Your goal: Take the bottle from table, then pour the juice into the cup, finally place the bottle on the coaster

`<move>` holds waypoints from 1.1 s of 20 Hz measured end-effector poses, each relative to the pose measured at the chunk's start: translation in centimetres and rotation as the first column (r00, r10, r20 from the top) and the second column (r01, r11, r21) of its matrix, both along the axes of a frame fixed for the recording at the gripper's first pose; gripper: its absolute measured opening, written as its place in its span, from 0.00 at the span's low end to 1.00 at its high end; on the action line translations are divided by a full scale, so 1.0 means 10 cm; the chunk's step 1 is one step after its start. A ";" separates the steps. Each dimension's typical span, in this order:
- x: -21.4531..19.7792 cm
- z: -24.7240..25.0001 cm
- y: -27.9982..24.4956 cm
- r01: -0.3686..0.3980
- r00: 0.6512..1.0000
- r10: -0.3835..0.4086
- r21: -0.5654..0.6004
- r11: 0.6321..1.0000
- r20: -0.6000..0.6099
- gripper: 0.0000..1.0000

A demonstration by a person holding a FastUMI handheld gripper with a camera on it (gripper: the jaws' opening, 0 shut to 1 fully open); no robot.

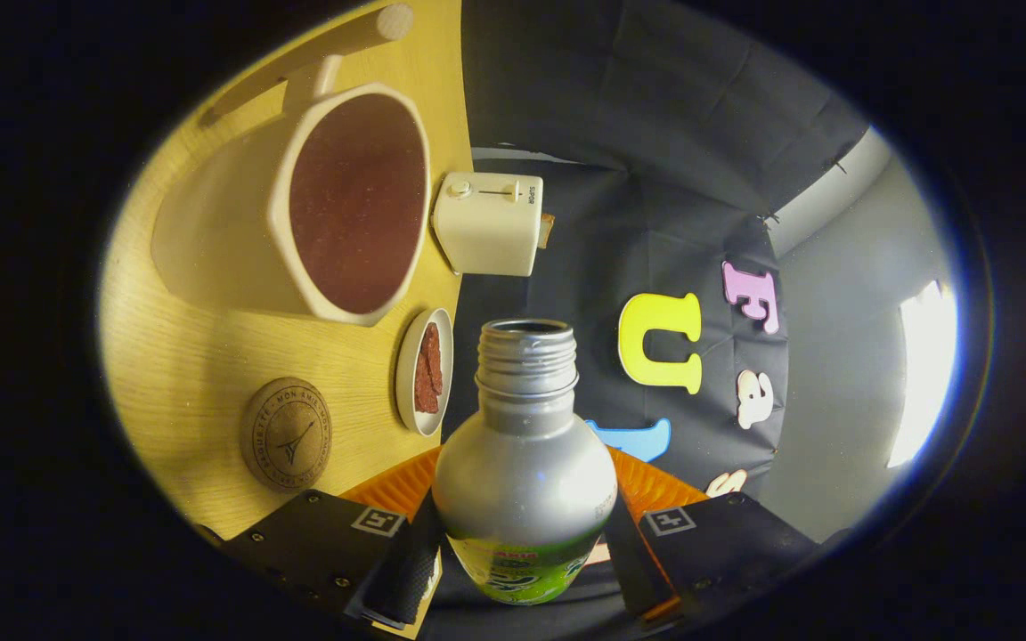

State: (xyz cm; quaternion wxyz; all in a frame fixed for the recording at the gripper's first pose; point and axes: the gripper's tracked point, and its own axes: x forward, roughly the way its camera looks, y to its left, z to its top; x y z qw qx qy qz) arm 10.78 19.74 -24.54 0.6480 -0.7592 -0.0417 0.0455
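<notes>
While the bottle (524, 463) is pinched by the hand-held gripper (520, 556), juice can be spilled beside the cup (299, 214) at ten o'clock.

Gripper view: fisheye on gripper (522, 570), facing forward along fingers, rolled sideways; table (175, 383) near, booth wall beyond.

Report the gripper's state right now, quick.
Gripper: closed on the silver bottle, one finger on each side of its body; the cap is off and the bottle is tipped sideways near the cup.
</notes>
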 end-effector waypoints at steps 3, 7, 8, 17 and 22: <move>-0.01 0.03 0.02 -0.013 1.000 0.013 -0.037 0.999 0.012 0.82; 0.00 0.04 0.04 -0.029 0.999 0.031 -0.082 0.996 0.021 0.82; 0.01 0.06 0.05 -0.032 0.999 0.035 -0.095 0.995 0.029 0.82; 0.01 0.19 0.09 -0.048 0.997 0.056 -0.134 0.990 0.056 0.82; 0.00 0.31 0.07 -0.048 0.995 0.061 -0.157 0.986 0.079 0.82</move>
